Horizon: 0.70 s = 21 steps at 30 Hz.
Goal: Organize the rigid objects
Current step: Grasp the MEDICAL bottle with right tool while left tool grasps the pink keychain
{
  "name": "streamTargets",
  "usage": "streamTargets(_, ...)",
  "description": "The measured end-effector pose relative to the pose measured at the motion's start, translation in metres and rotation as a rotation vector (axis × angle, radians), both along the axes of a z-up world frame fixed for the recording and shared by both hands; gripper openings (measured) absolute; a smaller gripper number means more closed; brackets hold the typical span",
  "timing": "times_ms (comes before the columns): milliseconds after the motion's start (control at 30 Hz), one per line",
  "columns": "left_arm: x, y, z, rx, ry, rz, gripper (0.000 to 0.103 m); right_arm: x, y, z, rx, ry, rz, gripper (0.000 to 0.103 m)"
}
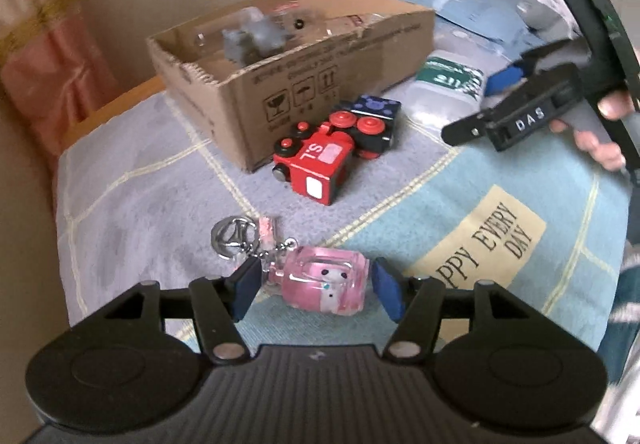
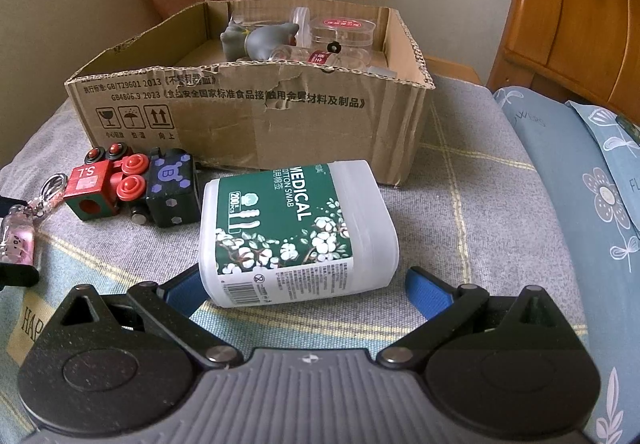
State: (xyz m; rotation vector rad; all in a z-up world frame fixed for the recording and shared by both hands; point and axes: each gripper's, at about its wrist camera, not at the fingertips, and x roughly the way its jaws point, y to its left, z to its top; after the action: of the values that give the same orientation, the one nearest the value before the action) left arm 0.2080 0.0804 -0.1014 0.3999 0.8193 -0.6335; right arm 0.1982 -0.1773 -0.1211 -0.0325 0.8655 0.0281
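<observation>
The left gripper (image 1: pixel 316 284) is spread around the pink clear-resin keychain bottle (image 1: pixel 326 282), a gap seen at each pad. The right gripper (image 2: pixel 304 288) is spread astride the white plastic cotton-swab box (image 2: pixel 296 232). Open blanket (image 2: pixel 472 212) is seen right of the torn brown cardboard box (image 2: pixel 256 116).

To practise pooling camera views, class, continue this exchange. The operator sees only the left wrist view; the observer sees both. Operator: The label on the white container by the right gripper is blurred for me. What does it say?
Observer: The white container lies on its side; its green label reads MEDICAL COTTON SWAB.
Operator: Is the right gripper closed on it?
Observer: No. The right gripper has its jaws open, one on each side of the container's near end, and one blue pad stands clear of it.
Operator: What sits in the cardboard box behind the grey shape?
Observer: The cardboard box holds clear plastic tubs with red labels, beside the grey figurine.
</observation>
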Motion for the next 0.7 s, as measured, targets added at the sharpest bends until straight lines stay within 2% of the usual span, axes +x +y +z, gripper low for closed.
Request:
streamTargets(233, 0.002, -0.002, 0.0, 0.012, -0.003, -0.047, 0.062, 0.004, 0.001, 0.001, -0.002, 0.006, 0.016, 0.103)
streamTargets(633, 0.005, -0.001, 0.0, -0.011, 0.02, -0.018, 0.062, 0.024, 0.003, 0.004, -0.007, 0.047, 0.058, 0.103)
streamTargets(700, 0.005, -0.001, 0.0, -0.019, 0.029, -0.01, 0.059, 0.025, 0.005, 0.005, -0.016, 0.051, 0.063, 0.103)
